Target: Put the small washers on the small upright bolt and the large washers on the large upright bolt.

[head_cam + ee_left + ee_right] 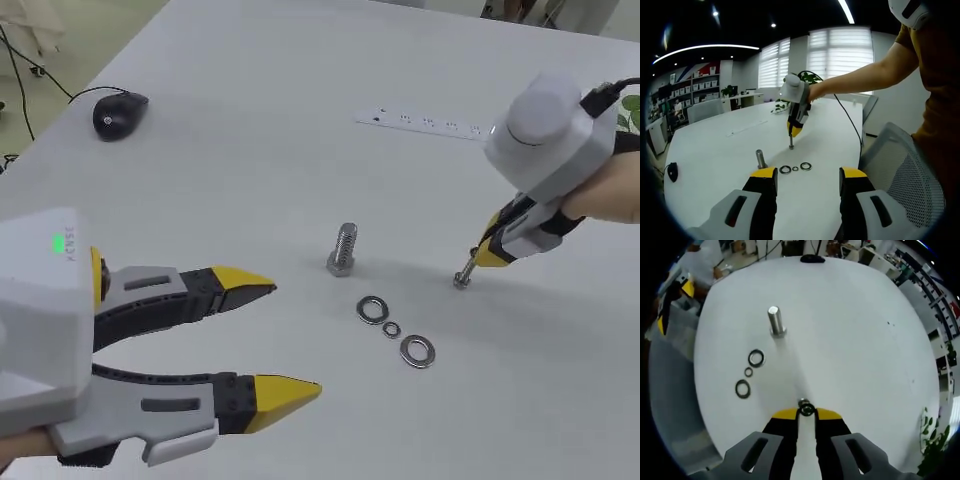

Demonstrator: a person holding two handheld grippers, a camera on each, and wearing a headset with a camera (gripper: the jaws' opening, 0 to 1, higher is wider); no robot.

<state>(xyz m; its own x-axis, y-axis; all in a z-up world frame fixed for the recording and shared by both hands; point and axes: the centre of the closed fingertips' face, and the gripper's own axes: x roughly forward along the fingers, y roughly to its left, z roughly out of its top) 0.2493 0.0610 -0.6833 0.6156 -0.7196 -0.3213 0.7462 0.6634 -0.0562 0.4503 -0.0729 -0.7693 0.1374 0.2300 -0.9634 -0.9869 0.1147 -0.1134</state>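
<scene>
The only writing I can find is a short word beside the green light (pixel 57 243) on the casing of my left tongs (pixel 297 338), and it is too blurred to read. Those tongs sit spread wide at the lower left of the head view, holding nothing. My right tongs (pixel 487 252), at the right of the frame, are pinching a small washer (pixel 806 409) just at the top of the small bolt (pixel 463 279), and their yellow tips hide the bolt's upper end. The large bolt (pixel 343 250) stands upright at centre. Just below it and to the right, three loose washers (pixel 392 329) lie in a diagonal row, the small one between two large. A mouse (pixel 119 112) sits at the upper left of the white table (pixel 250 80), and a power strip (pixel 420 122) at the upper right.
</scene>
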